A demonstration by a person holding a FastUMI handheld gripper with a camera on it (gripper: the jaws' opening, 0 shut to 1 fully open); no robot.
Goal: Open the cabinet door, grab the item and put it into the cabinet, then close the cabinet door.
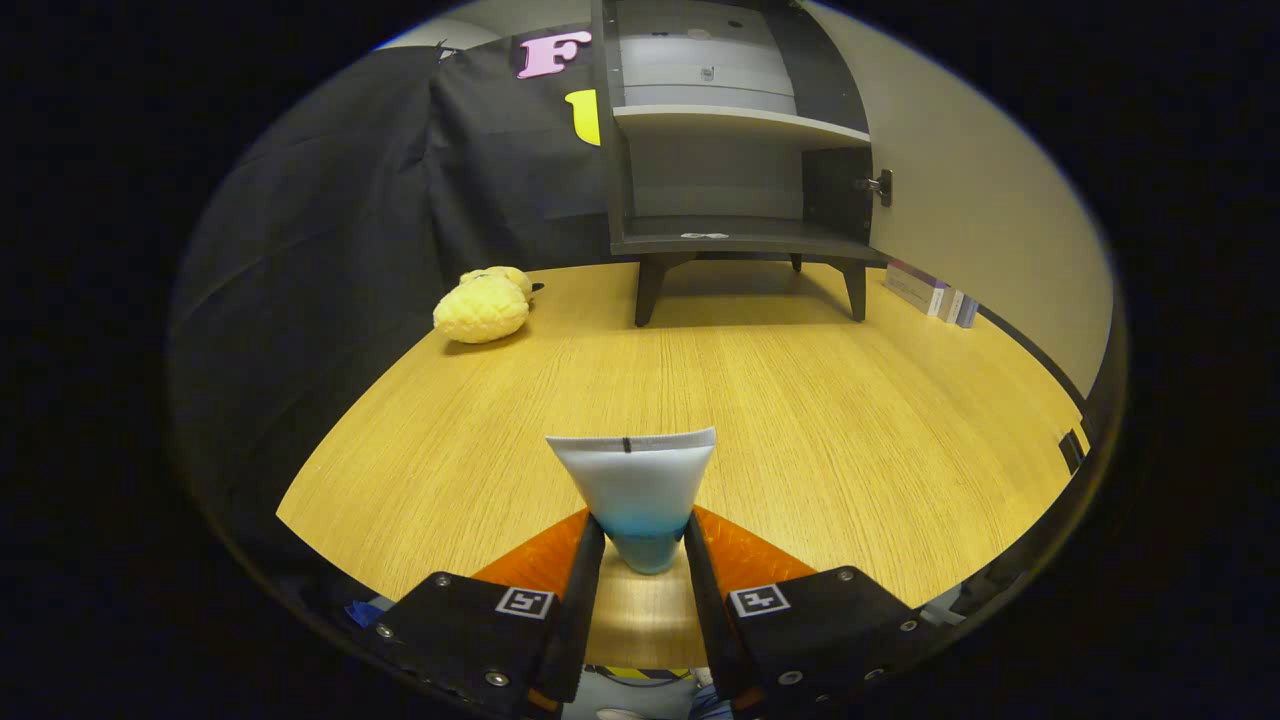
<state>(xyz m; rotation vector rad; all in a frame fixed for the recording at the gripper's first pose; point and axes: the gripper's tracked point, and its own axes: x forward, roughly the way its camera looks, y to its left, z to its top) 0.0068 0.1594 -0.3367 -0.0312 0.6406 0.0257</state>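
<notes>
A squeeze tube (636, 490), white fading to blue at its lower end, sits low in the centre of the frame, pinched between the two fingers of the hand-held gripper (640, 545). Both black fingers (585, 560) press against its narrow blue end, while its flat crimped end fans out above them, pointing ahead. Beneath it spreads the wooden counter (800, 400). At the top centre of the frame stands the dark cabinet (720, 190) on short legs at the far side of the counter, its door (980, 210) swung open toward the upper right, a small dark knob (880, 186) showing at the door's edge. A pale shelf (740, 122) divides the cabinet's inside. To the upper left of the tube, well apart from it, a yellow plush toy (482, 303) lies on the counter. Some small boxes (930, 292) lie at the foot of the open door.
</notes>
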